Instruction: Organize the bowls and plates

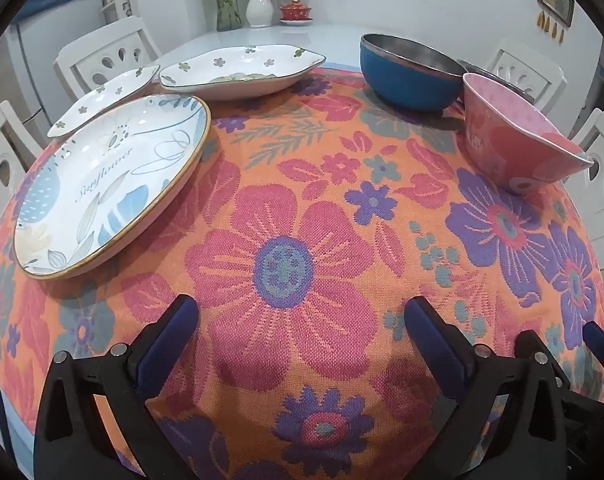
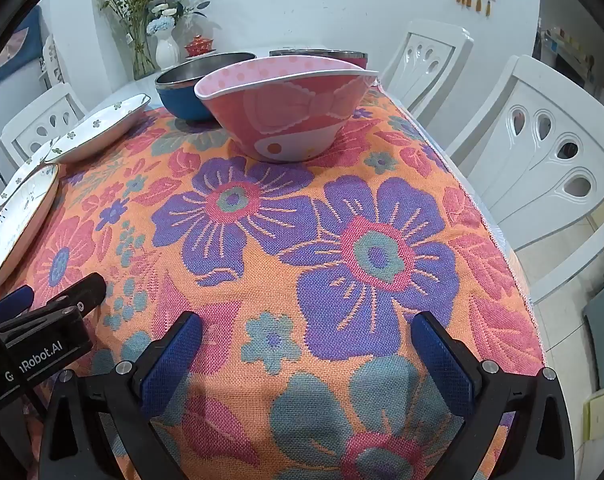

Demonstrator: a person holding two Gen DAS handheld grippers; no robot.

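Observation:
A round blue-leaf "Sunflower" plate (image 1: 110, 184) lies at the left of the floral cloth, with two white flowered dishes (image 1: 242, 70) (image 1: 102, 100) behind it. A blue steel-lined bowl (image 1: 409, 76) and a pink bowl (image 1: 517, 140) stand at the far right; a third steel bowl (image 2: 321, 56) sits behind them. My left gripper (image 1: 302, 320) is open and empty over the cloth, short of the plates. My right gripper (image 2: 305, 336) is open and empty, short of the pink bowl (image 2: 282, 112). The left gripper (image 2: 42, 304) shows at the right view's left edge.
The orange floral tablecloth (image 2: 341, 240) covers the near table; its right edge drops off beside white chairs (image 2: 541, 152). A white vase with flowers (image 1: 258, 8) and a red lidded cup (image 1: 296, 11) stand at the table's far end by the wall. More chairs (image 1: 102, 56) stand at the left.

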